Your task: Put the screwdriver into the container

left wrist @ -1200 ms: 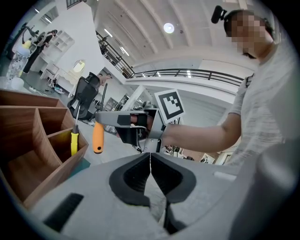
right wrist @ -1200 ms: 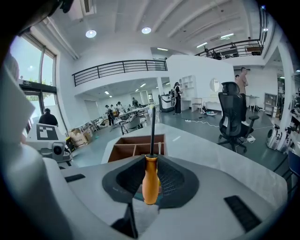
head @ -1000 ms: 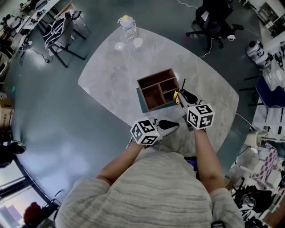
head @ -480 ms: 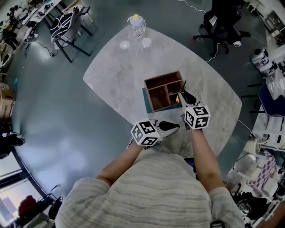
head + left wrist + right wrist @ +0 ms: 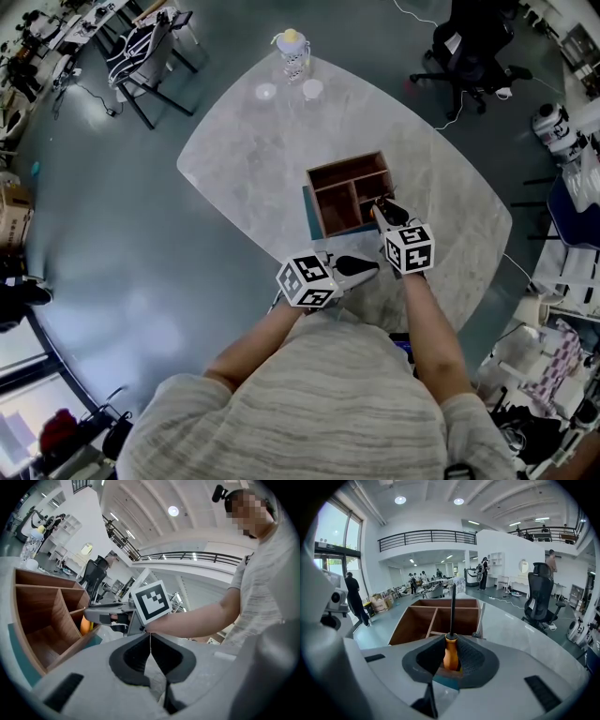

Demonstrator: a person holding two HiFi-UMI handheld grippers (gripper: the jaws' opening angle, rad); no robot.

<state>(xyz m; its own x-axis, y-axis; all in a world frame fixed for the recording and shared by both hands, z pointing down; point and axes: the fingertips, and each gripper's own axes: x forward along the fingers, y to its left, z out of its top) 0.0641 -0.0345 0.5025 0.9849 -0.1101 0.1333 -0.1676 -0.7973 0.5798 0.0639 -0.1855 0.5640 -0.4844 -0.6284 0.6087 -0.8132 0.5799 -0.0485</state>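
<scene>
The screwdriver [image 5: 452, 605] is found clamped by its orange handle between the jaws of the right gripper [image 5: 451, 657], with the black shaft projecting straight forward along the jaw line. The wooden container [image 5: 412, 623] is observed directly ahead of and below those jaws, resting on the counter [image 5: 244, 150]. In the right gripper view the shaft is seen lined up over the right-hand compartments, just to the right of the long divider. In the head view the right gripper is placed at the container's near right corner, over or just beside the rim — which of the two cannot be settled from that angle. The tool's long axis is therefore judged to run across the opening rather than down into it, so a forward shift and a downward tilt of the tip are judged necessary before release. The left gripper [image 5: 150, 654] is noted with its jaws pressed together on nothing, held low near the container's near edge and apart from it — the right gripper is plainly the nearer and the only one engaged. Contact between the screwdriver and the container's walls cannot be confirmed.
</scene>
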